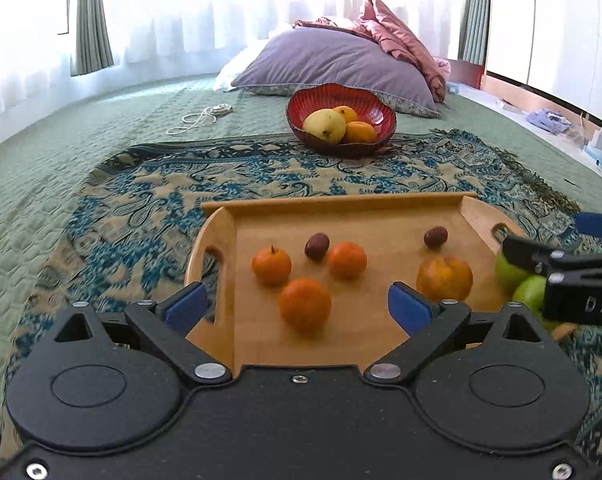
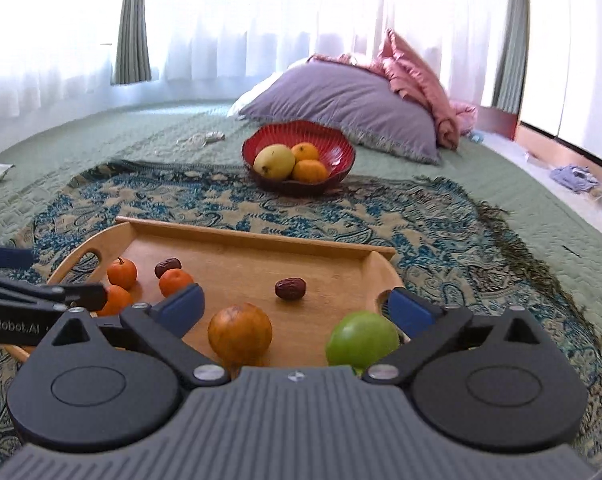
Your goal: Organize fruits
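A wooden tray (image 1: pixel 341 204) (image 2: pixel 261 240) lies on a patterned throw and carries three small mandarins (image 1: pixel 305 308) (image 2: pixel 121 272), two dark dates (image 1: pixel 435 237) (image 2: pixel 289 289), a larger mottled orange fruit (image 1: pixel 444 279) (image 2: pixel 240 334) and green apples (image 1: pixel 529 292) (image 2: pixel 361 340). Beyond it a red bowl (image 1: pixel 377 108) (image 2: pixel 341 144) holds a yellow pear-like fruit (image 1: pixel 325 125) (image 2: pixel 273 161) and two mandarins. My left gripper (image 1: pixel 297 306) hangs open over the tray's near left, nothing between its blue pads. My right gripper (image 2: pixel 297 306) is open over the tray's near right and grips nothing.
The throw (image 1: pixel 149 184) covers a green quilted bed. A purple pillow (image 1: pixel 341 60) and pink bedding (image 1: pixel 397 36) lie behind the bowl. A white cord (image 1: pixel 205 116) rests on the quilt to the left. Small clutter sits past the bed's right edge (image 1: pixel 553 120).
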A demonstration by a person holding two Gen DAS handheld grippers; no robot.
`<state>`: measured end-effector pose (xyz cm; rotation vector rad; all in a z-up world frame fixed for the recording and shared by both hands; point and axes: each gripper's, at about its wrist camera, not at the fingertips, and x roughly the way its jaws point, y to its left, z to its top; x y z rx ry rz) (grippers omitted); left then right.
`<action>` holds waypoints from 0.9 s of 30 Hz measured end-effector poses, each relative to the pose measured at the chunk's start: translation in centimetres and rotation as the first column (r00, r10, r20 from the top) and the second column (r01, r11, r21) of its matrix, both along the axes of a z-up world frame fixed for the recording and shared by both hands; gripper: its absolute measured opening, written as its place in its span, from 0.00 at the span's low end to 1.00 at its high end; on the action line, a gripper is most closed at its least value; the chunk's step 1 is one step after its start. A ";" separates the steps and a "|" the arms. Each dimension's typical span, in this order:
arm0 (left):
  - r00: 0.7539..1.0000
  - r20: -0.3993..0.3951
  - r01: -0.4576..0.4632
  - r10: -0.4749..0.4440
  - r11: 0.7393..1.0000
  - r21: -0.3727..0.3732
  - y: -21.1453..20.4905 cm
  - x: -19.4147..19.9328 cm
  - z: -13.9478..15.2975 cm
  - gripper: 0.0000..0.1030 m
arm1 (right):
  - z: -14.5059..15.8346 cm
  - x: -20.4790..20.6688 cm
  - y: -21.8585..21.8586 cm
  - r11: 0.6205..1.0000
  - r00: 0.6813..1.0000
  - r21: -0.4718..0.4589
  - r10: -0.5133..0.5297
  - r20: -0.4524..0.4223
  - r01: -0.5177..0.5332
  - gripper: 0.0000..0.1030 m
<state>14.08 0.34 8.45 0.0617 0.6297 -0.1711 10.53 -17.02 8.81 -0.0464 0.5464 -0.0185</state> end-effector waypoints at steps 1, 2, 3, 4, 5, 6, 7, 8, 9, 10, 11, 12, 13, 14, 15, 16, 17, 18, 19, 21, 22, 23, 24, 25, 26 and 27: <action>1.000 0.007 -0.002 0.002 1.000 0.005 0.0 -0.8 -0.2 0.94 | 0.0 -0.8 0.1 1.000 1.000 -0.002 -0.011 0.021 0.011 1.00; 1.000 0.013 -0.001 0.001 1.000 0.009 0.1 -1.4 -0.4 0.94 | -0.1 -1.5 0.1 1.000 0.999 -0.002 -0.019 0.038 0.019 1.00; 1.000 0.018 -0.002 0.001 1.000 0.014 0.1 -2.0 -0.6 0.94 | -0.2 -2.1 0.1 1.000 0.998 -0.002 -0.022 0.052 0.022 1.00; 1.000 0.021 -0.003 0.003 1.000 0.017 0.2 -2.5 -0.7 0.94 | -0.3 -2.7 0.3 1.000 0.998 -0.006 -0.019 0.058 0.019 1.00; 1.000 0.025 -0.006 0.006 1.000 0.017 0.2 -3.1 -0.9 0.94 | -0.5 -3.3 0.4 1.000 0.998 -0.013 -0.012 0.061 0.013 1.00; 1.000 0.026 -0.008 0.007 1.000 0.014 0.3 -3.6 -1.0 0.94 | -0.7 -3.8 0.6 1.000 0.998 -0.022 -0.008 0.066 0.009 1.00; 1.000 0.025 -0.010 0.010 1.000 0.007 0.4 -4.1 -1.1 0.94 | -0.9 -4.4 0.8 0.999 0.997 -0.034 -0.004 0.074 0.007 1.00; 1.000 0.023 -0.014 0.014 1.000 -0.003 0.6 -4.5 -1.3 0.94 | -1.1 -4.9 0.9 0.999 0.997 -0.045 -0.003 0.081 0.006 1.00; 1.000 0.021 -0.018 0.018 1.000 -0.010 0.8 -4.8 -1.4 0.95 | -1.2 -5.4 1.0 0.999 0.996 -0.053 -0.003 0.088 0.008 1.00; 1.000 0.021 -0.023 0.023 1.000 -0.016 0.9 -5.1 -1.6 0.95 | -1.4 -5.9 1.2 0.998 0.995 -0.062 -0.005 0.097 0.011 1.00; 0.999 0.023 -0.030 0.031 0.999 -0.021 1.0 -5.5 -1.8 0.95 | -1.6 -6.4 1.3 0.997 0.995 -0.071 -0.005 0.104 0.013 1.00; 0.999 0.024 -0.035 0.036 0.999 -0.023 1.1 -5.7 -2.0 0.95 | -1.8 -6.8 1.4 0.997 0.994 -0.076 -0.007 0.111 0.015 1.00; 0.999 0.024 -0.041 0.042 0.999 -0.025 1.1 -6.1 -2.2 0.95 | -2.1 -7.2 1.4 0.997 0.993 -0.078 -0.009 0.115 0.018 1.00; 0.999 0.023 -0.046 0.047 0.999 -0.025 1.2 -6.2 -2.5 0.95 | -2.3 -7.5 1.4 0.997 0.993 -0.076 -0.010 0.117 0.019 1.00; 0.998 0.024 -0.050 0.050 0.998 -0.025 1.3 -6.3 -2.7 0.95 | -2.5 -7.9 1.5 0.997 0.993 -0.074 -0.010 0.119 0.019 1.00; 0.998 0.024 -0.052 0.052 0.998 -0.023 1.2 -6.5 -2.9 0.95 | -2.7 -8.2 1.4 0.997 0.992 -0.071 -0.011 0.123 0.020 1.00; 0.998 0.024 -0.053 0.053 0.998 -0.019 1.2 -6.7 -3.2 0.95 | -2.9 -8.5 1.4 0.997 0.992 -0.068 -0.013 0.129 0.021 1.00; 0.998 0.024 -0.056 0.056 0.998 -0.014 1.1 -6.8 -3.4 0.95 | -3.1 -8.7 1.4 0.998 0.991 -0.063 -0.014 0.133 0.023 1.00; 0.998 0.024 -0.060 0.060 0.998 -0.010 1.1 -6.9 -3.7 0.95 | -3.3 -8.9 1.4 0.998 0.991 -0.059 -0.016 0.134 0.024 1.00; 0.998 0.017 -0.066 0.066 0.998 -0.004 1.0 -7.1 -4.3 0.95 | -3.9 -9.3 1.4 0.998 0.990 -0.058 -0.017 0.137 0.025 1.00; 0.998 0.009 -0.069 0.069 0.998 -0.004 1.0 -7.1 -4.7 0.95 | -4.2 -9.4 1.4 0.998 0.991 -0.062 -0.015 0.135 0.024 1.00; 0.997 0.000 -0.073 0.073 0.997 -0.005 1.1 -7.1 -5.1 0.95 | -4.5 -9.6 1.4 0.998 0.991 -0.065 -0.014 0.132 0.022 1.00; 0.997 -0.008 -0.076 0.076 0.997 -0.007 1.2 -7.1 -5.4 0.95 | -4.8 -9.7 1.5 0.997 0.991 -0.068 -0.013 0.129 0.022 1.00; 0.997 -0.015 -0.080 0.079 0.997 -0.008 1.2 -7.1 -5.8 0.95 | -5.2 -9.7 1.5 0.997 0.992 -0.072 -0.014 0.125 0.023 1.00; 0.996 -0.020 -0.083 0.083 0.997 -0.009 1.2 -7.1 -6.1 0.95 | -5.6 -9.7 1.5 0.997 0.993 -0.076 -0.013 0.118 0.022 1.00; 0.996 -0.025 -0.087 0.086 0.996 -0.008 1.2 -7.1 -6.3 0.95 | -5.9 -9.7 1.5 0.997 0.994 -0.079 -0.013 0.109 0.021 1.00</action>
